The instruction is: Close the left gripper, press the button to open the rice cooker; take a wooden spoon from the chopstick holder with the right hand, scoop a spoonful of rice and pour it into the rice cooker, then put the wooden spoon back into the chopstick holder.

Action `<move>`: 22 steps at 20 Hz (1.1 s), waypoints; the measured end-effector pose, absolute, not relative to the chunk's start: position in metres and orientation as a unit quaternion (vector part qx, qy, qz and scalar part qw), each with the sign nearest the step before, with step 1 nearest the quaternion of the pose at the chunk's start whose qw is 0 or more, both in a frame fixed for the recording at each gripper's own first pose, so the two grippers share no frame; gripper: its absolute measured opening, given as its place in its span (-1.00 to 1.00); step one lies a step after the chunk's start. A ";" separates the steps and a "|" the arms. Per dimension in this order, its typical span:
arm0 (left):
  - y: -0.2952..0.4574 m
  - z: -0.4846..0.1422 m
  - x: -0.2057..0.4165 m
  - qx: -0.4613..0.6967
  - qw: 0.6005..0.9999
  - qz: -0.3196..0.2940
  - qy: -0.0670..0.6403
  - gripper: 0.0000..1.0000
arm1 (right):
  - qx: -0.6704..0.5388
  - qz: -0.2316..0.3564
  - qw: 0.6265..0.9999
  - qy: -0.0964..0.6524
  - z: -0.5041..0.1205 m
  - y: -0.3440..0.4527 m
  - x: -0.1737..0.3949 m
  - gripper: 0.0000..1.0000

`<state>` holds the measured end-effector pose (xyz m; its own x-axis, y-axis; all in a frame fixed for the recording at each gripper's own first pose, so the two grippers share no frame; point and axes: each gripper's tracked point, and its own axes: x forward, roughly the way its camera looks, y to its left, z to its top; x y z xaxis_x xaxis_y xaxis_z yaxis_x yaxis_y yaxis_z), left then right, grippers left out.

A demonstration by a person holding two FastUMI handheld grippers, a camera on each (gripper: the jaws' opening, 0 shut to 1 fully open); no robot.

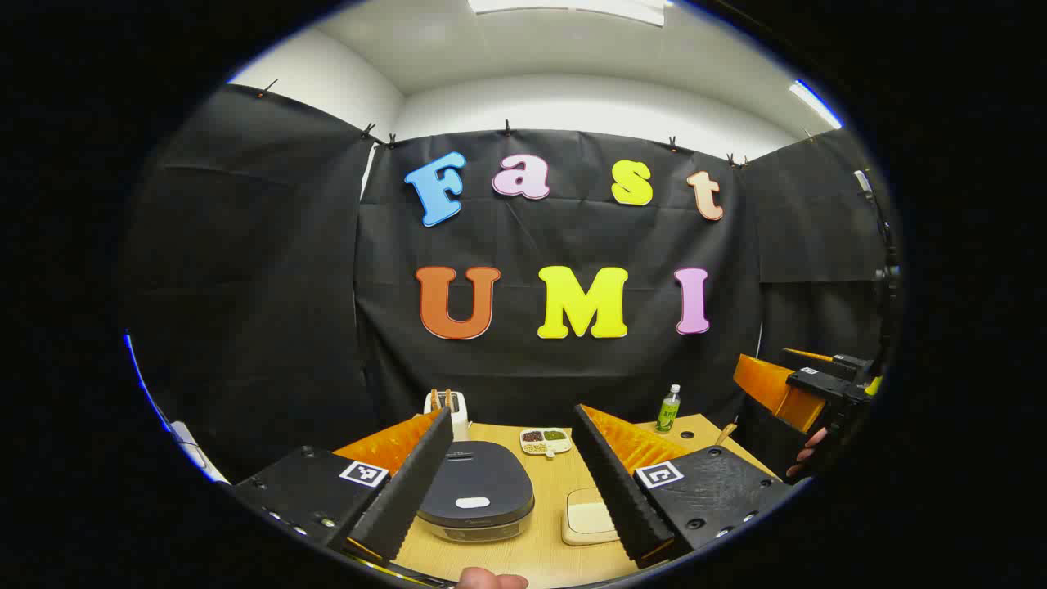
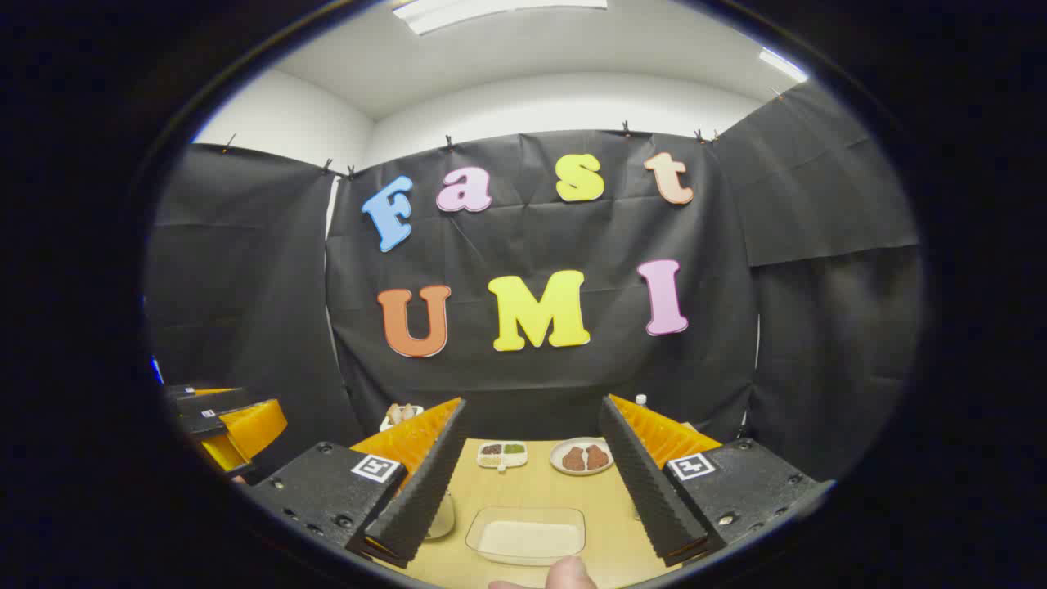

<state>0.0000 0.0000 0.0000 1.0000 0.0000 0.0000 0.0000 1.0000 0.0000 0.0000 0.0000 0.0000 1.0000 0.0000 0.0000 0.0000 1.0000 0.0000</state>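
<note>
Left gripper view: left hand-held gripper (image 1: 511,483) jaws wide apart, empty; rice cooker (image 1: 476,491) lid down, on bench (image 1: 540,548) between fingers; rigid, likely heavy; press white button (image 1: 472,502). Chopstick holder (image 1: 451,409) behind, spoon handles upright, light, stiff.

Right gripper view: right hand-held gripper (image 2: 536,491) spread, empty; rice tray (image 2: 527,536) below.

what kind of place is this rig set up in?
Likely a staged recording booth, not a real kitchen: black cloth wall clipped up around a wooden table set with kitchen props: a closed rice cooker, a chopstick holder and a clear container of rice.
</note>
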 end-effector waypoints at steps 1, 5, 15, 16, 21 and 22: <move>0.001 0.001 0.000 0.000 1.000 0.003 -0.002 0.89 | 0.000 0.000 1.000 -0.003 0.000 0.001 0.001 0.90; 0.005 -0.001 0.001 0.002 1.000 0.009 0.000 0.89 | 0.001 0.002 1.000 -0.006 0.002 0.002 0.004 1.00; 0.001 -0.003 0.006 0.013 1.000 0.007 -0.001 0.89 | 0.002 -0.007 1.000 -0.004 0.000 -0.010 0.009 0.90; 0.001 -0.002 0.005 0.012 1.000 0.007 -0.001 0.89 | 0.003 -0.007 1.000 -0.004 0.001 -0.010 0.009 0.90; 0.001 -0.005 0.006 0.014 1.000 0.005 0.002 0.89 | 0.005 -0.009 1.000 -0.009 0.002 -0.014 0.008 0.90; 0.000 -0.006 0.006 0.015 1.000 0.004 0.004 0.89 | 0.005 -0.010 1.000 -0.007 0.002 -0.016 0.008 1.00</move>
